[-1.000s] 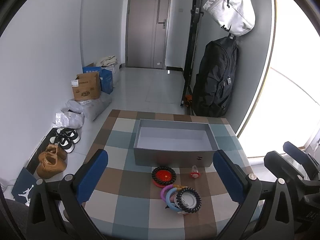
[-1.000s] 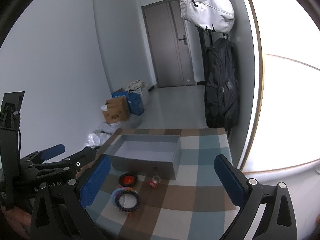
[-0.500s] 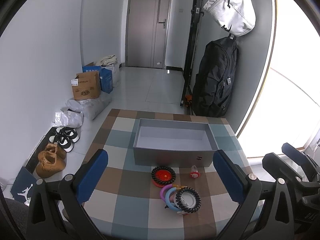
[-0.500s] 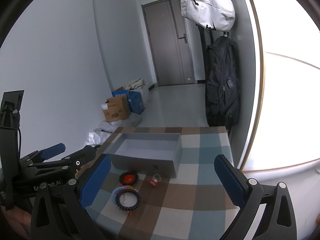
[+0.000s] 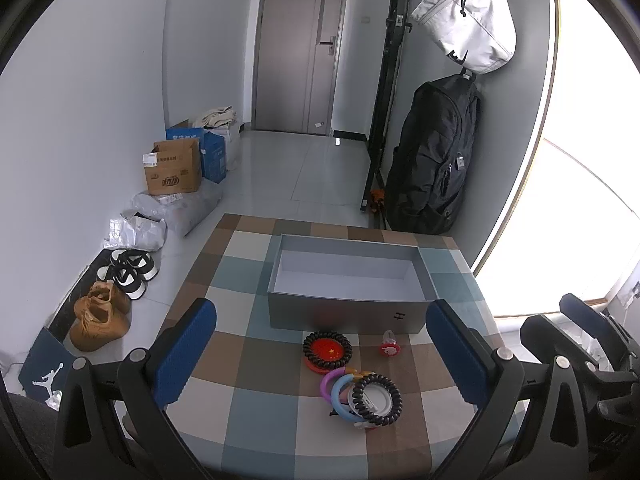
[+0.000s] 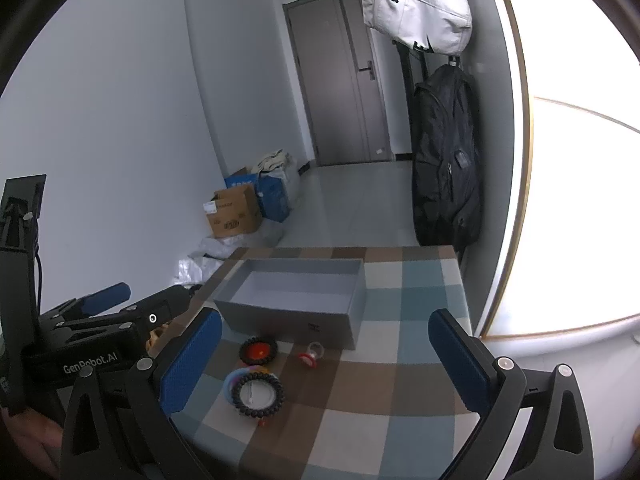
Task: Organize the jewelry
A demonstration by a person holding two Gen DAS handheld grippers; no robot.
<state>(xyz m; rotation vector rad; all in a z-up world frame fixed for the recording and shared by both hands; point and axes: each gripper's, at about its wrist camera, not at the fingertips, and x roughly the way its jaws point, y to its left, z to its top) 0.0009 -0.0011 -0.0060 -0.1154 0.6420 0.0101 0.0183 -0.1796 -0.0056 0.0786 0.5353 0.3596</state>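
Desk (image 5: 256,412): covered in a checked cloth of blue, brown and cream squares.

Open grey rectangular cardboard box (image 5: 348,312): stands on the far half of the desk, white inside, nothing visible in it.

Jewelry, all on the cloth just in front of the box:
- Black beaded bracelet around a red disc (image 5: 327,351), nearest the box's front wall.
- Small red-and-white ring-like trinket (image 5: 388,347), to the right of the red disc; too small to identify closely.
- Second black beaded bracelet around a white disc (image 5: 376,400), nearer the cameras, lying over a light blue ring (image 5: 339,392) and a purple ring (image 5: 326,382); the three overlap in one cluster.

Left gripper (image 5: 320,344): blue-padded jaws wide apart, holding nothing, above the near desk edge, facing the pieces.

Right gripper (image 6: 324,356): jaws likewise spread and holding nothing, to the right of the cluster.

Task state, as judged: nothing boxed yet; first pick pending.

Risks, as judged:
- Overlapping rings may come up together or be flicked off the desk if the top bracelet is pinched carelessly.
- Flat pieces on soft cloth invite snagging or bunching the fabric.
- The small trinket could slip from wide pads.
- Both grippers converging on one cluster could collide.
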